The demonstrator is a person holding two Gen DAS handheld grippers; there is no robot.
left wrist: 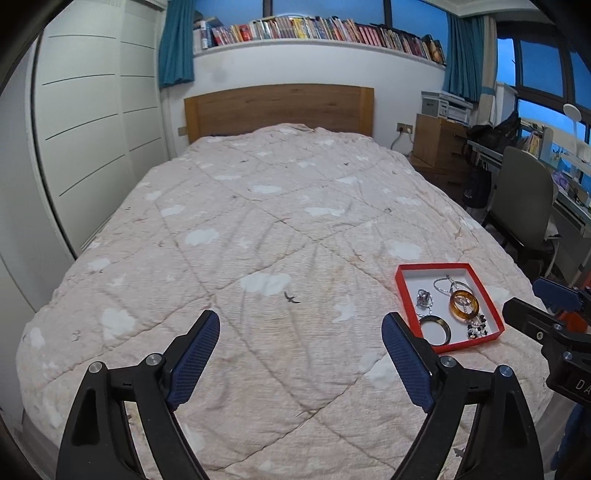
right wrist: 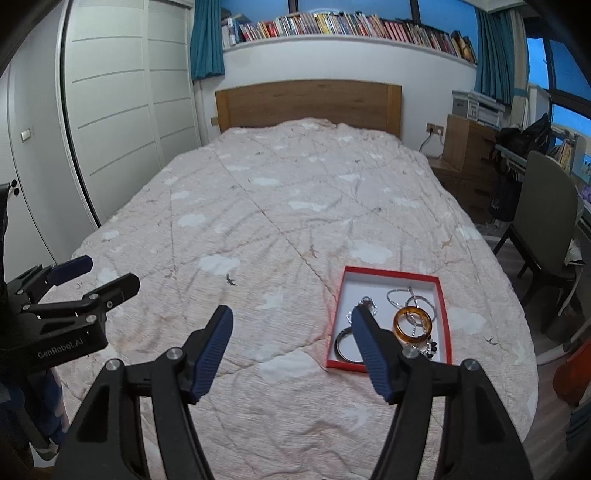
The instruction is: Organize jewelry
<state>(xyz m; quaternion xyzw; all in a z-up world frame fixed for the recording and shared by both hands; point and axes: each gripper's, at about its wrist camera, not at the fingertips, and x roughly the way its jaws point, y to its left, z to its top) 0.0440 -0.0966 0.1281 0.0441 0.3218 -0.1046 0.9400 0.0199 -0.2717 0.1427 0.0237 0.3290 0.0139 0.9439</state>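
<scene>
A red-rimmed box with a white floor (left wrist: 402, 291) (right wrist: 445, 314) lies on the bed near its right foot corner. In it lie an amber bangle (left wrist: 464, 305) (right wrist: 412, 323), a dark bangle (left wrist: 436, 329) (right wrist: 345, 345), silver chains (left wrist: 448, 285) (right wrist: 400, 295), a sparkly silver piece (left wrist: 424, 298) and black-and-white beads (left wrist: 477, 330). My left gripper (left wrist: 301, 326) is open and empty above the quilt, left of the box. My right gripper (right wrist: 291, 323) is open and empty, its right finger in front of the box's left part.
The bed has a pink cloud-print quilt (left wrist: 258, 221) and a wooden headboard (left wrist: 279, 107). White wardrobe doors (left wrist: 96, 122) stand left. A chair (left wrist: 524, 199), desk and wooden drawers (left wrist: 439, 142) stand right. A bookshelf (left wrist: 317, 31) runs along the far wall.
</scene>
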